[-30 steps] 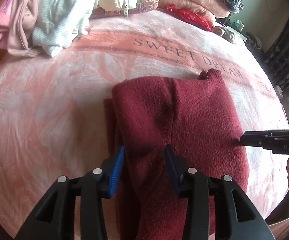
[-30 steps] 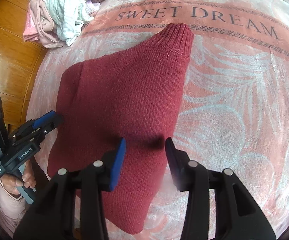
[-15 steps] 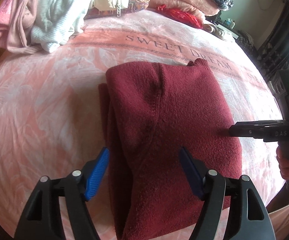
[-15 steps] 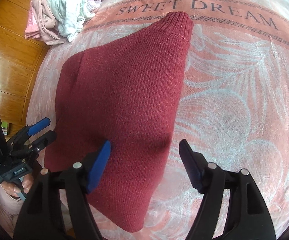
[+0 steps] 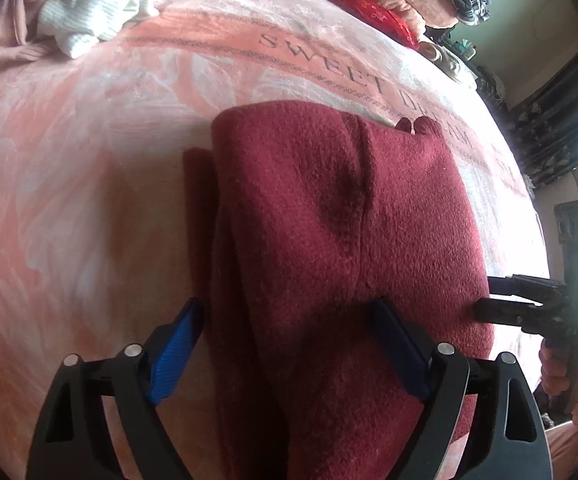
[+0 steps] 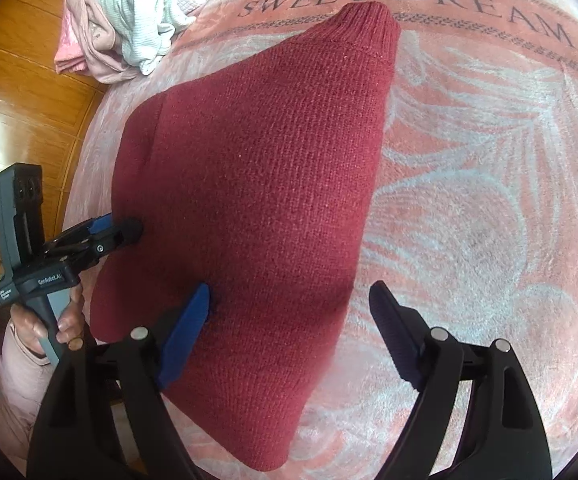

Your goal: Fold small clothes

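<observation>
A dark red knitted sweater point(image 5: 329, 240) lies folded on the pink blanket; it also shows in the right wrist view point(image 6: 257, 184), with its ribbed cuff end point(image 6: 369, 24) pointing to the far side. My left gripper point(image 5: 289, 344) is open, its fingers straddling the sweater's near left edge and resting on the cloth. My right gripper point(image 6: 289, 328) is open, straddling the sweater's near right edge. Each gripper shows in the other's view: the right one point(image 5: 485, 298) at the sweater's right edge, the left one point(image 6: 125, 228) at its left edge.
The pink blanket point(image 6: 489, 200) reads "SWEET DREAM". A pile of pale clothes point(image 5: 89, 12) lies at the far left, also in the right wrist view point(image 6: 129, 12). Red cloth point(image 5: 377, 16) and pillows lie at the far side. Wooden floor point(image 6: 21, 80) is left of the bed.
Both grippers opened wide from a narrower gap and let the sweater lie flat. They have moved slightly closer over the sweater's near edges.
</observation>
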Available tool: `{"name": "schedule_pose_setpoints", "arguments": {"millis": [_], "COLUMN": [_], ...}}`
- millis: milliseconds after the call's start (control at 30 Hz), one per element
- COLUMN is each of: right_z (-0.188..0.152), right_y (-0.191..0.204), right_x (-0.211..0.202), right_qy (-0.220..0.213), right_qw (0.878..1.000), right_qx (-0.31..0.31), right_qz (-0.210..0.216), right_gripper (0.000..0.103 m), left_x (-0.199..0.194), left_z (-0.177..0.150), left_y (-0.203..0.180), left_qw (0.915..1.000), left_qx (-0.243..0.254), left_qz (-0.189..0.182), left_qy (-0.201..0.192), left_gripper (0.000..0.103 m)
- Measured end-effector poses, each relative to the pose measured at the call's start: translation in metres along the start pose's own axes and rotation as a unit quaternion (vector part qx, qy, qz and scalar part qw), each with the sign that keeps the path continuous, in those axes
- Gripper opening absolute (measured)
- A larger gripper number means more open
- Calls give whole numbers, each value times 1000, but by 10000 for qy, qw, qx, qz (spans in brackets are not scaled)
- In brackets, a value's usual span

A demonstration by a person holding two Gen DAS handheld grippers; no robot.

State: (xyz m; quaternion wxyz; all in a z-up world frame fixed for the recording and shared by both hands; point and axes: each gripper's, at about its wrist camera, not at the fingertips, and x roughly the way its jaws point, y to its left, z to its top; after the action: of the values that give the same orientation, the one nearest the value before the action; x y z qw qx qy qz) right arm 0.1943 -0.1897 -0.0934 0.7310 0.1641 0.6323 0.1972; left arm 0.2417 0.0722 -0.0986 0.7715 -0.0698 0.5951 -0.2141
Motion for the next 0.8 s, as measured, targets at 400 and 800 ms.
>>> {"name": "schedule_pose_setpoints", "arguments": {"millis": [400,800], "right_z": [10,5], "right_y": [0,2], "right_x": [24,-1], "right_qy": [113,-66], "right_qw": [9987,9941], "right_qx": [-87,-222], "right_qz": [495,1057], "right_gripper": [76,38], "left_x": [27,17], "left_z": [10,6], "left_y": [19,11], "left_qw": [9950,9887], "left_qx": [-209,-394], "left_qz": [-870,-1418], "left_qy": [437,291], "left_gripper": [99,44]}}
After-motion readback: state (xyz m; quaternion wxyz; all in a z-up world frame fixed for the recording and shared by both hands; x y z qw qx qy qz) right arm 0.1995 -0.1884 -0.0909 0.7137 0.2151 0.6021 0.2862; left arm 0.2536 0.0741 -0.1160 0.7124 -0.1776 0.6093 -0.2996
